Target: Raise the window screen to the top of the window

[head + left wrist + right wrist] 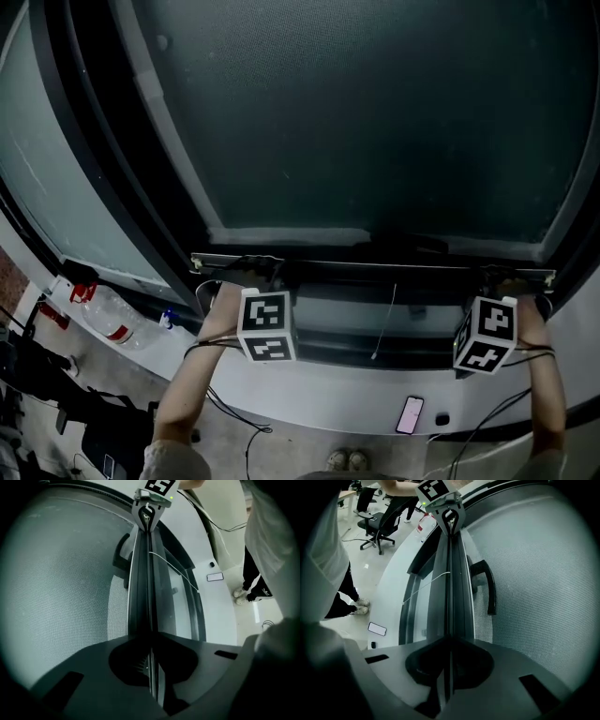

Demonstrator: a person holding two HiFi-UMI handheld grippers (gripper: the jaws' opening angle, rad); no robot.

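Observation:
The window screen's grey mesh [375, 122] fills the upper head view, and its dark bottom rail [375, 265] runs across the middle. My left gripper [248, 269] is shut on the rail's left end. My right gripper [506, 278] is shut on the right end. In the left gripper view the jaws [151, 667] pinch the thin rail [140, 597], with the right gripper [147, 513] at the far end. The right gripper view mirrors this: jaws [449, 667] closed on the rail [450, 588], with the left gripper [449, 515] far along it. A black handle [487, 588] sits mid-rail.
A white pull cord [384, 323] hangs below the rail over the glass. A curved white sill [356, 389] lies under the window. A phone [411, 414] lies on the floor, a water bottle [108, 314] stands at the left, and an office chair [375, 527] stands behind.

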